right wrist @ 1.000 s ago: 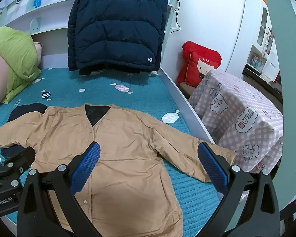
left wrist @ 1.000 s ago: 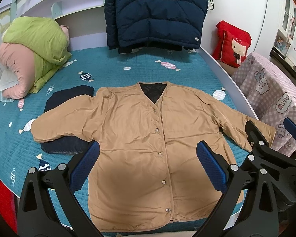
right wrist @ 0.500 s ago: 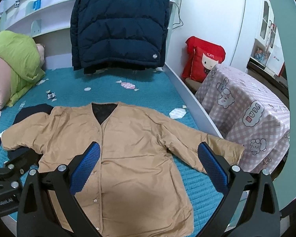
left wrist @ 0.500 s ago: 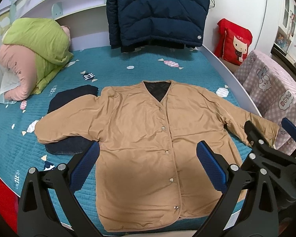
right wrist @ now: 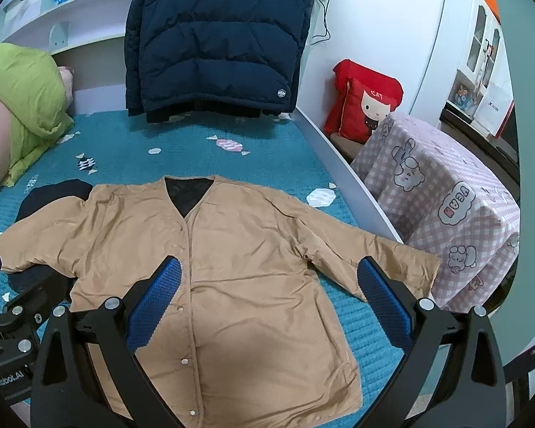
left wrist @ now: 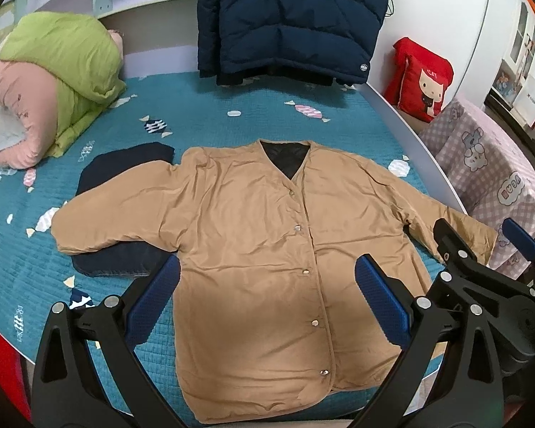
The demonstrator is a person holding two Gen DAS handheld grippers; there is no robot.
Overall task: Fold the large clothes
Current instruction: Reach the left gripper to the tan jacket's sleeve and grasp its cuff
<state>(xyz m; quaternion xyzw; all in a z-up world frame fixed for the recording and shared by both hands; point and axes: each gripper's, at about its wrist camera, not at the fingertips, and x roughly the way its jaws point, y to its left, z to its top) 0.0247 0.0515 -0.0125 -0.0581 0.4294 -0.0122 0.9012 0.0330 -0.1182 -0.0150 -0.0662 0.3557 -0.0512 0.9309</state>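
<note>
Teal quilted bedding with a candy print covered the bed (left wrist: 210,114); a tan snap-front jacket (left wrist: 260,242) lay flat on it, front side up, snaps closed, both sleeves spread outward; its dark lining showed at the V neck. Ahead of the left gripper (left wrist: 267,289), the jacket's body filled the space between the two blue-padded fingers (left wrist: 153,299), which stood wide apart and held nothing; they hung above the jacket's lower half without touching it. Beyond the left finger, one sleeve rested on a folded dark garment (left wrist: 125,164). The right gripper (right wrist: 269,292) was likewise spread open and empty, its fingers (right wrist: 385,303) poised over the jacket's right side; the other sleeve ran past the right finger to the bed's edge, beside a small table draped in a pink checked cloth (right wrist: 446,192). Farther ahead of both sets of fingers, a navy puffer coat (right wrist: 214,42) hung at the head of the bed; a green and pink rolled duvet (left wrist: 50,78) sat far left; a red cushion (right wrist: 367,100) leaned against the wall.
</note>
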